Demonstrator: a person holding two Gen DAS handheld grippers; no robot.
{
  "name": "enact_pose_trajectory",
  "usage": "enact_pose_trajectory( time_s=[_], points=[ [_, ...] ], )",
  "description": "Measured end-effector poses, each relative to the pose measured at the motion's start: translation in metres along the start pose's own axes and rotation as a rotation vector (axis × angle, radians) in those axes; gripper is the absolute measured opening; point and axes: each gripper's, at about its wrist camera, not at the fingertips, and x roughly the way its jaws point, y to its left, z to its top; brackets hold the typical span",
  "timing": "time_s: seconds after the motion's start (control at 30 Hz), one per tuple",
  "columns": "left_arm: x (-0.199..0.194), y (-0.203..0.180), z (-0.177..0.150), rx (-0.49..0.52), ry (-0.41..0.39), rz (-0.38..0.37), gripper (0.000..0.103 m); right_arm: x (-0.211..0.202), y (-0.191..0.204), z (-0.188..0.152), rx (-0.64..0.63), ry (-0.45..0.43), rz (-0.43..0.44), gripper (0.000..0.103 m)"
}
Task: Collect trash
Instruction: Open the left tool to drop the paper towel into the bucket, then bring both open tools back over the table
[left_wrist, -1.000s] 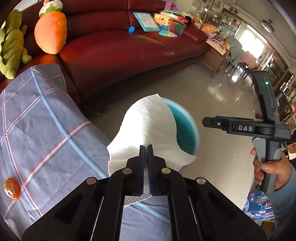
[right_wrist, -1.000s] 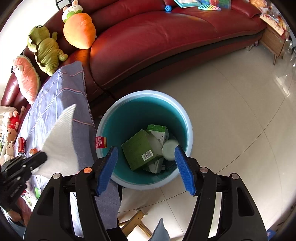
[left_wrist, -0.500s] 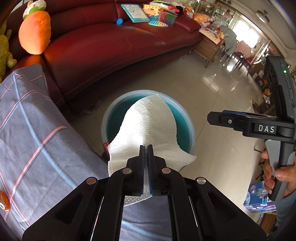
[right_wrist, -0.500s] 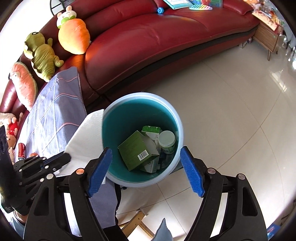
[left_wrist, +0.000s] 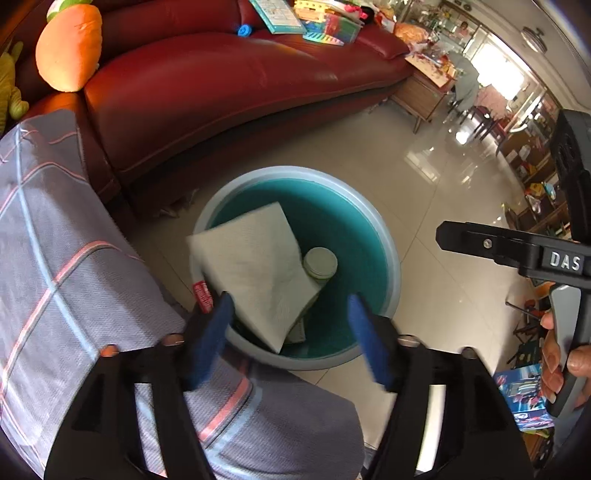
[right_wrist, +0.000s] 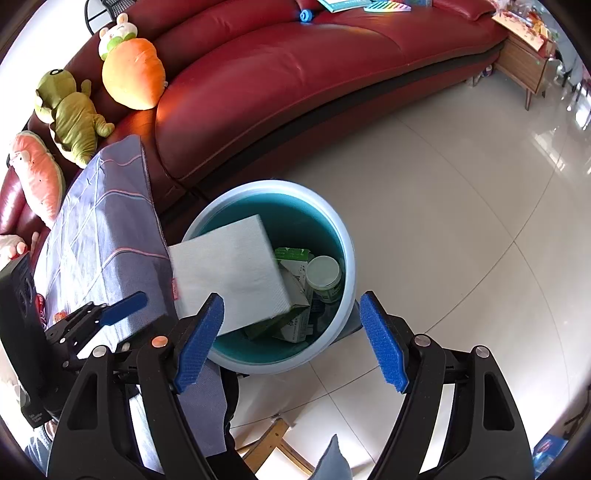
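Two sets of tongs hang over a round bin (right_wrist: 347, 258) beside a red sofa (right_wrist: 314, 92), both spread wide and gripping nothing. Between the left tongs (left_wrist: 291, 332) and the bin's teal hollow, a white paper towel (right_wrist: 229, 277) lies flat and loose, one corner reaching out past the rim toward the cloth-covered bench (right_wrist: 103, 229). Whether it is in mid-air or resting on the rim cannot be told.

The step in hand looks like the drop itself. Done well, it means keeping the left tongs spread and clear of the sheet so nothing snags, and watching that the overhanging corner does not catch on the rim and leave the towel draped half outside. If it does hang up, a light nudge from the right tongs (right_wrist: 291, 339), poised empty just above the near rim, should tip it in.

The towel is a square, quilted sheet, clean-looking, light and easily carried by air. Beneath it sit green cartons (right_wrist: 295, 288) and a white-lidded jar (right_wrist: 324, 273), so the bin is already partly filled.
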Motion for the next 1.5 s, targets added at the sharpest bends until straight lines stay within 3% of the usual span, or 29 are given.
enact_pose_trajectory(
  time_s=[0.13, 0.3, 0.37, 0.57, 0.93, 1.5],
  points=[
    [-0.012, 0.007, -0.006, -0.015, -0.014, 0.012, 0.091, 0.003, 0.004, 0.0, -0.004, 0.01, 0.003, 0.075],
    [-0.029, 0.019, -0.017, -0.045, -0.016, 0.026, 0.094, 0.001, 0.012, -0.001, -0.007, 0.028, 0.003, 0.079],
    [-0.038, 0.024, -0.022, -0.065, -0.022, 0.026, 0.095, 0.0, 0.017, -0.003, -0.009, 0.033, 0.003, 0.084],
    [-0.064, 0.039, -0.037, -0.108, -0.04, 0.046, 0.099, -0.007, 0.043, -0.015, -0.051, 0.05, 0.019, 0.085],
    [-0.136, 0.085, -0.094, -0.182, -0.109, 0.143, 0.099, -0.017, 0.115, -0.047, -0.159, 0.062, 0.055, 0.085],
    [-0.242, 0.176, -0.214, -0.336, -0.221, 0.275, 0.099, -0.014, 0.269, -0.122, -0.394, 0.134, 0.128, 0.085]
  ],
)
